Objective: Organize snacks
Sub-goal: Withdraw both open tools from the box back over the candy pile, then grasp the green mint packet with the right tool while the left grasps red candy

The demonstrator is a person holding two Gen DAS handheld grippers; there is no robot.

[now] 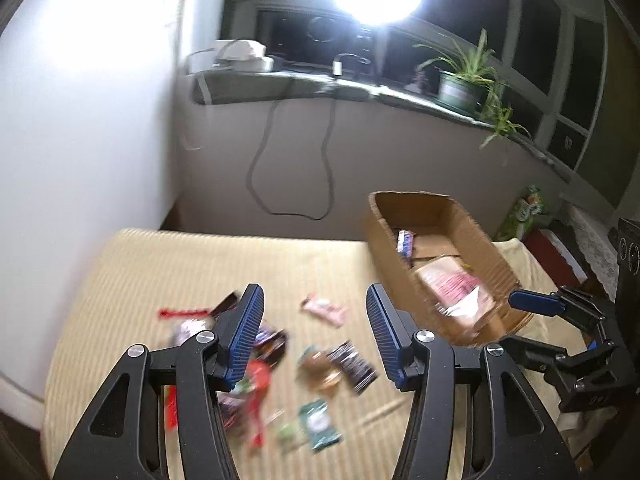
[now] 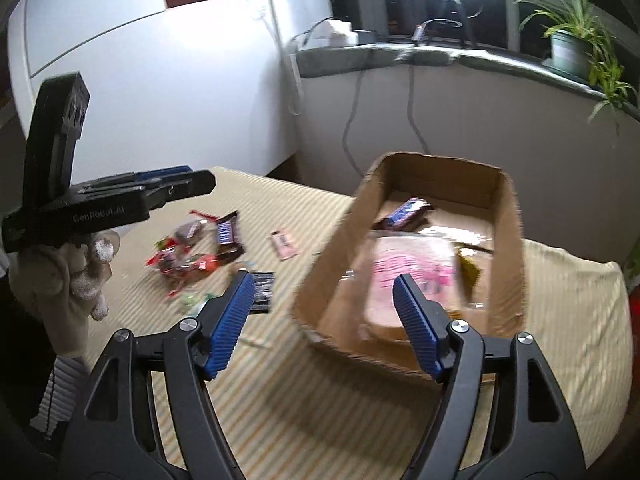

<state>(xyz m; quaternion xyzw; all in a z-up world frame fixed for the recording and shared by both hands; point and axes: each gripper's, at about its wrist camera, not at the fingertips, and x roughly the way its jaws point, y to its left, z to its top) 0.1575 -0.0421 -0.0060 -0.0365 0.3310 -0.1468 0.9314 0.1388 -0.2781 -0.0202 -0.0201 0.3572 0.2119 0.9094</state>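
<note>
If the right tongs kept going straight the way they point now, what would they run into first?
Probably the cardboard box: the open right tongs aim down over its near wall, so they would likely meet that rim or the pink packet inside. Blur leaves depth uncertain.

Table covered by a cream ribbed cloth point(image 1: 200, 264), bearing 1 open brown cardboard box point(image 2: 332, 240) at its right and a loose scatter of small wrapped snack packets point(image 1: 280, 356) at its left, well apart.
</note>
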